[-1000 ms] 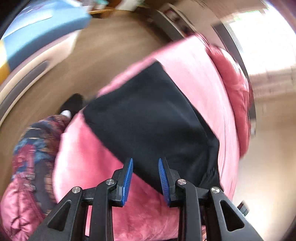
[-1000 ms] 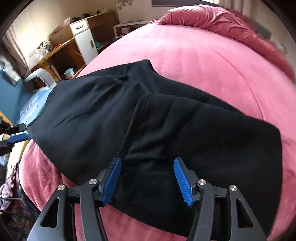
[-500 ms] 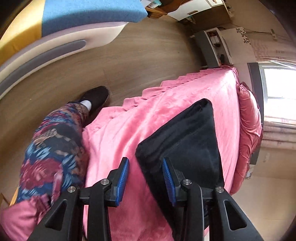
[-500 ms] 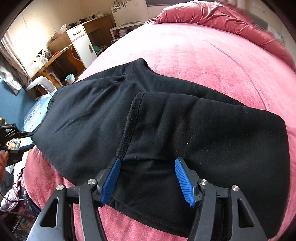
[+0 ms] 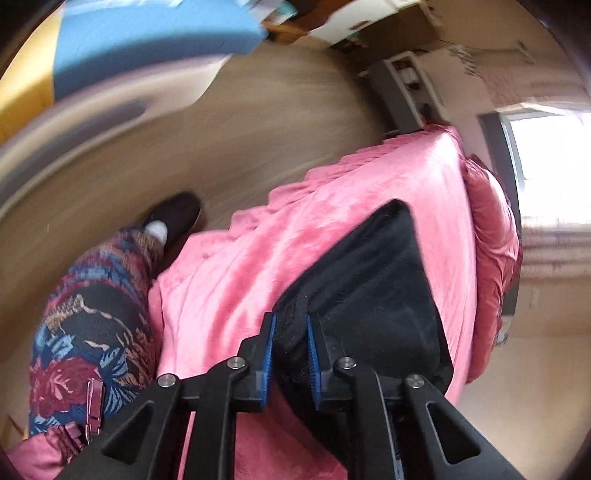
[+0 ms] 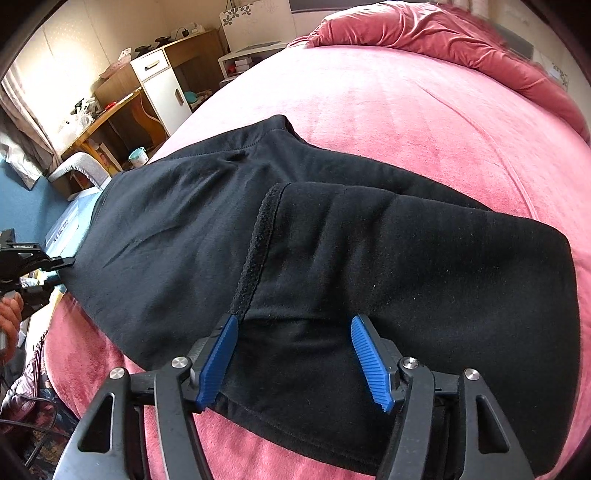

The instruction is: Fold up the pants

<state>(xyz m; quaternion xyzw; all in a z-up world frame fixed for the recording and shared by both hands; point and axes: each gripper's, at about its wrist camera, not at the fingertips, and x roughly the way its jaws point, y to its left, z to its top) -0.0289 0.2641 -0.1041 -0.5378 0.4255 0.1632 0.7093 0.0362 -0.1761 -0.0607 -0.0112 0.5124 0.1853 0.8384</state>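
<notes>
Black pants [image 6: 332, 251] lie on a pink bed [image 6: 424, 110], with one part folded over the other, its fuzzy hem [image 6: 258, 251] facing up. My right gripper [image 6: 291, 354] is open, its blue pads just above the near edge of the folded layer. My left gripper [image 5: 290, 347] has closed on the pants' left edge [image 5: 369, 288]; black cloth fills the narrow gap between its pads. It also shows in the right wrist view [image 6: 40, 266] at the far left, at the edge of the pants.
A rumpled pink quilt [image 6: 443, 33] lies at the bed's head. A desk and white cabinet [image 6: 159, 88] stand beyond the bed. The person's patterned leg [image 5: 92, 314] and black shoe [image 5: 177, 218] are beside the bed on the wood floor.
My left gripper has moved onto the pants' edge and narrowed its jaws onto the cloth. My right gripper has stayed open over the folded layer, shifting only slightly.
</notes>
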